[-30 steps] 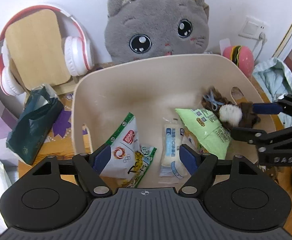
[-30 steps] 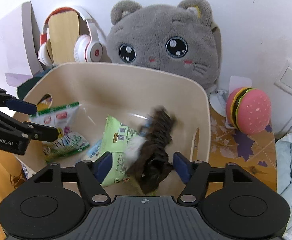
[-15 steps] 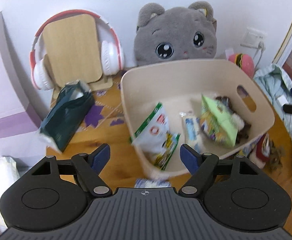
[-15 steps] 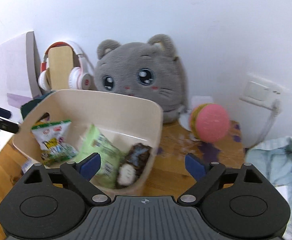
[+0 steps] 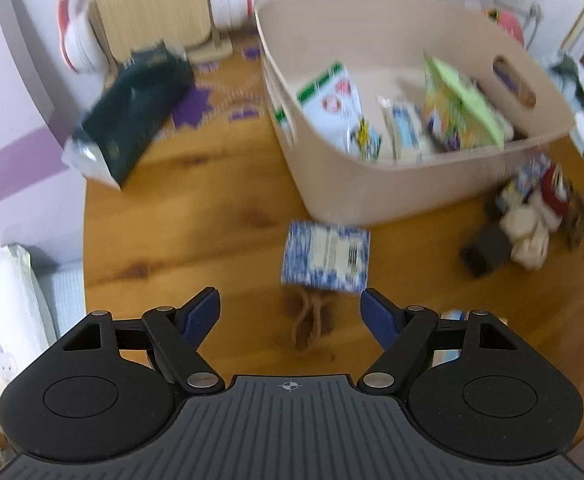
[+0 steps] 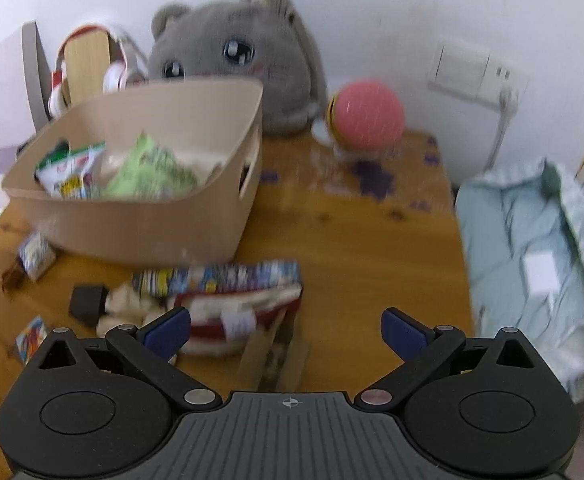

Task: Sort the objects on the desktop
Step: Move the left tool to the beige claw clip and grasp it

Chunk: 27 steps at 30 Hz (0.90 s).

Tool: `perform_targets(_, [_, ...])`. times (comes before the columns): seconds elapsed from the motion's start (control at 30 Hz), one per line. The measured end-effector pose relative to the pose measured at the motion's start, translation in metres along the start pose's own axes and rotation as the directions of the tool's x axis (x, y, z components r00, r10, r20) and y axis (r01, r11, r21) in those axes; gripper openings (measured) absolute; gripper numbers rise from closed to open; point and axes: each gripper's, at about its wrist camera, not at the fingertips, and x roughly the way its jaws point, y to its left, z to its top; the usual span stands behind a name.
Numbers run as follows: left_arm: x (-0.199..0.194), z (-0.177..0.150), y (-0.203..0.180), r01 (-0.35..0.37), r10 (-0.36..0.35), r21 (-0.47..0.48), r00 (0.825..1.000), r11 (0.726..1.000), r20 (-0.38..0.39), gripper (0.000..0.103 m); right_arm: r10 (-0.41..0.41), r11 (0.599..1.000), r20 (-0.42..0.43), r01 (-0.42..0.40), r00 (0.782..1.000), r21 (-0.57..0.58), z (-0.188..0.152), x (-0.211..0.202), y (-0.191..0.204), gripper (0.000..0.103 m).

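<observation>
Both grippers were empty, left gripper (image 5: 290,312) spread, right gripper (image 6: 286,330) opening; next pickup looked like the blue-white packet (image 5: 326,256) near the beige bin (image 5: 372,184)

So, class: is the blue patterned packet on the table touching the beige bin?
Cannot tell. In the left wrist view the packet lies just before the bin, but blur hides whether any gap separates them.

Blurred throughout. Beige bin (image 6: 144,216) at left centre, snack packets (image 6: 116,172) inside. Grey plush cat (image 6: 236,60) behind, pink ball-like toy (image 6: 366,116) right of it. Striped pouch (image 6: 236,300) on wooden table (image 6: 364,248), lower centre. Right gripper (image 6: 286,330) at bottom, jaws opening, nothing between. Pale blue cloth (image 6: 532,248) at right.
</observation>
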Motion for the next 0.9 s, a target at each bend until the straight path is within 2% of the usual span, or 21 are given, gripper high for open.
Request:
perform_targets(0.13, [0.013, -0.009, -0.001, 0.005, -0.005, 0.003, 0.999, 1.0, -0.048, 0.079, -0.007, 1.0, -0.079, 0.006, 0.997, -0.02, -0.016, 0.019, 0.012, 0.103])
perform_targets(0.33, [0.033, -0.014, 0.001, 0.031, -0.036, -0.047, 0.993, 0.998, -0.11, 0.079, -0.024, 0.999, -0.143, 0.017, 0.989, -0.049, -0.024, 0.035, 0.023, 0.103])
perform_targets(0.47, [0.044, -0.013, -0.003, 0.024, -0.028, -0.032, 0.991, 0.999, -0.132, 0.079, -0.042, 0.999, -0.18, 0.04, 0.983, -0.019, -0.026, 0.048, 0.022, 0.103])
perform_targets(0.6, [0.052, -0.011, -0.007, 0.011, -0.012, -0.015, 0.994, 1.0, -0.112, 0.079, -0.049, 0.997, -0.197, 0.059, 0.979, 0.044, -0.026, 0.058, 0.016, 0.103])
perform_targets(0.73, [0.057, -0.01, -0.011, 0.038, -0.037, 0.015, 0.994, 0.999, -0.099, 0.077, -0.066, 0.994, -0.203, 0.083, 0.977, 0.076, -0.027, 0.065, 0.015, 0.103])
perform_targets(0.8, [0.058, -0.009, -0.014, 0.029, -0.026, 0.031, 0.996, 0.999, -0.085, 0.075, -0.069, 0.993, -0.204, 0.086, 0.977, 0.079, -0.027, 0.067, 0.016, 0.103])
perform_targets(0.83, [0.058, -0.01, -0.016, 0.029, -0.026, 0.04, 0.997, 0.999, -0.078, 0.074, -0.078, 0.993, -0.201, 0.094, 0.977, 0.074, -0.027, 0.068, 0.017, 0.102])
perform_targets(0.9, [0.057, -0.01, -0.016, 0.027, -0.023, 0.046, 0.997, 0.999, -0.068, 0.071, -0.096, 0.992, -0.19, 0.109, 0.977, 0.057, -0.027, 0.069, 0.02, 0.091])
